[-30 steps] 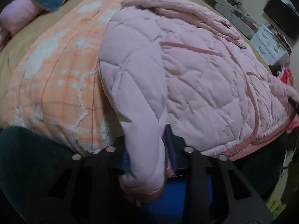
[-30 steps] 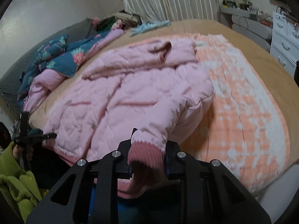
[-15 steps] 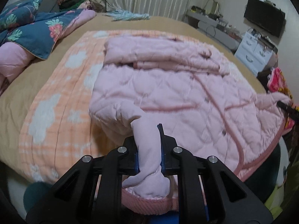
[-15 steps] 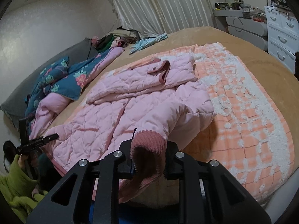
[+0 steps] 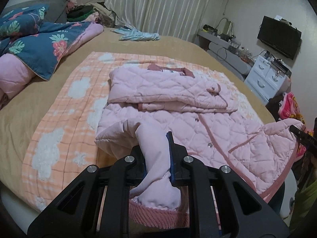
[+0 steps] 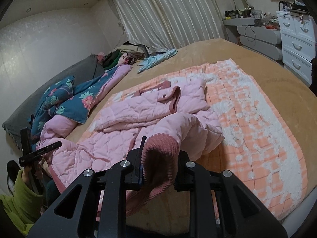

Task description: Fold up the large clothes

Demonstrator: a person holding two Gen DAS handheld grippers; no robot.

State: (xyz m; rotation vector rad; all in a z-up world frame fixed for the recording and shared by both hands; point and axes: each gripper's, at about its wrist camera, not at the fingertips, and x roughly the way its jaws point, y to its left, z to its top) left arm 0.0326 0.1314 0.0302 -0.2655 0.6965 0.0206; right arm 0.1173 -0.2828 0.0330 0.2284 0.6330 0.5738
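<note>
The pink quilted jacket [image 5: 178, 123] lies spread on the orange-and-white checked blanket [image 5: 65, 119] over the tan bed [image 5: 178, 45], its upper part already folded down toward the middle. The left gripper [image 5: 157, 154] is clamped on one sleeve just above its ribbed cuff, and the right gripper [image 6: 158, 158] is clamped on the other sleeve at its darker pink cuff [image 6: 160, 148] — both sleeves are raised off the bed while the body of the jacket stays down.

The main risk is slippage. Each gripper holds only a narrow bunch of padded cloth near the cuff, and the sleeve fabric looks smooth, so a quick swing inward could pull a sleeve free before it lands. A second risk is drag: lifting the sleeves too high or pulling them outward would likely tug the shoulders and disturb the fold already made across the top. If the two sleeves are laid down unevenly, the bundle will probably come out lopsided, and the bulky quilting may spring back open.

Nothing lies on the jacket's front, so the landing area appears free. A blue floral quilt [image 5: 39, 39] is heaped well apart at the head of the bed, a pale blue cloth [image 5: 138, 36] lies near the curtains [image 5: 158, 6], and white drawers [image 6: 297, 39] stand beside the bed. The near hem hangs over the bed's edge — it could slide further if pulled.
</note>
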